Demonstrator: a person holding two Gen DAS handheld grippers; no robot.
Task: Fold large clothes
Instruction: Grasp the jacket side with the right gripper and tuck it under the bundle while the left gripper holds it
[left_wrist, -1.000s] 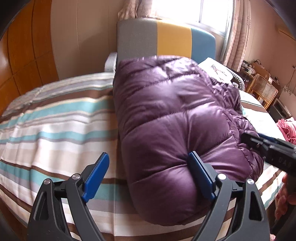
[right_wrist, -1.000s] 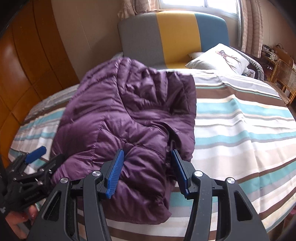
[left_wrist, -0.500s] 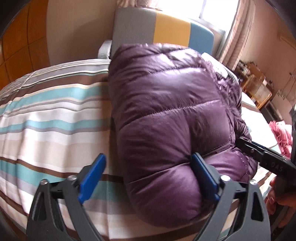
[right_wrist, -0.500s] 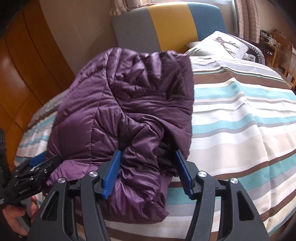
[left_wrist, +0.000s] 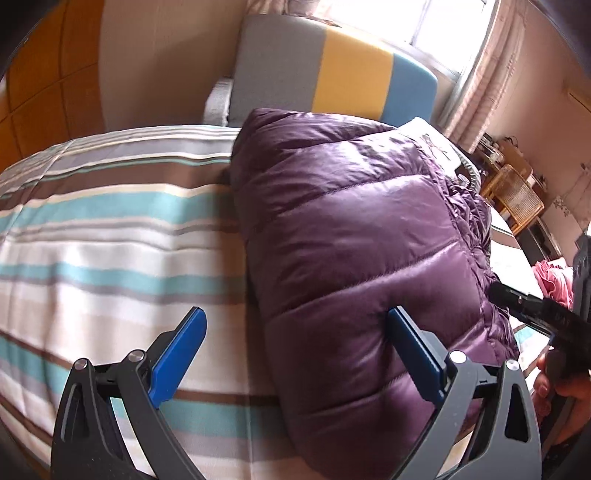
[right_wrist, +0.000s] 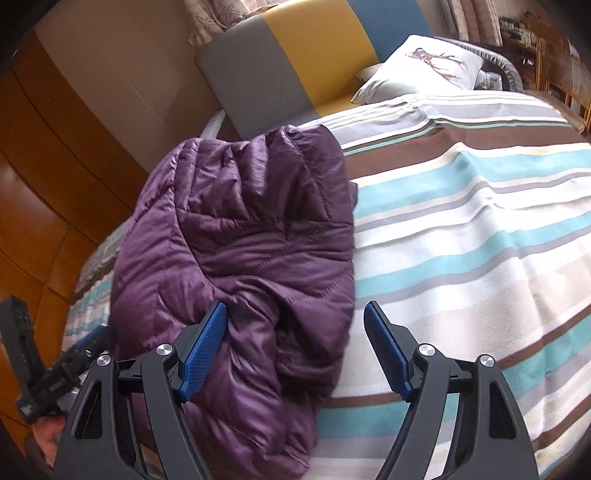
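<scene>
My left gripper (left_wrist: 295, 347) has its jaws spread about as wide as they go; the right-hand blue pad (left_wrist: 413, 354) rests against the near bulge of the purple down jacket (left_wrist: 351, 251), while the left pad hangs over bare bedding and pinches nothing. My right gripper (right_wrist: 295, 347) has its jaws opening at this moment; a crumpled fold of the jacket lies between them, touching the left pad (right_wrist: 205, 347), and the right pad stands clear over the bedspread, so I have no grip there. The jacket is a shiny, quilted, puffy bundle, folded into a long thick shape that runs from the near edge of the bed toward the headboard (left_wrist: 325, 70), smooth and rounded on my left-hand side, rumpled and creased on my right-hand side. It lies on a bedspread (left_wrist: 110, 236) striped in teal, brown, beige and white. Wide flat bedspread lies open on both sides of the jacket. A white pillow (right_wrist: 424, 62) with a printed figure sits near the grey, yellow and blue headboard. Wooden wardrobe panels (right_wrist: 44, 177) stand along one side of the bed, and a wicker chair (left_wrist: 517, 192) on the other.
</scene>
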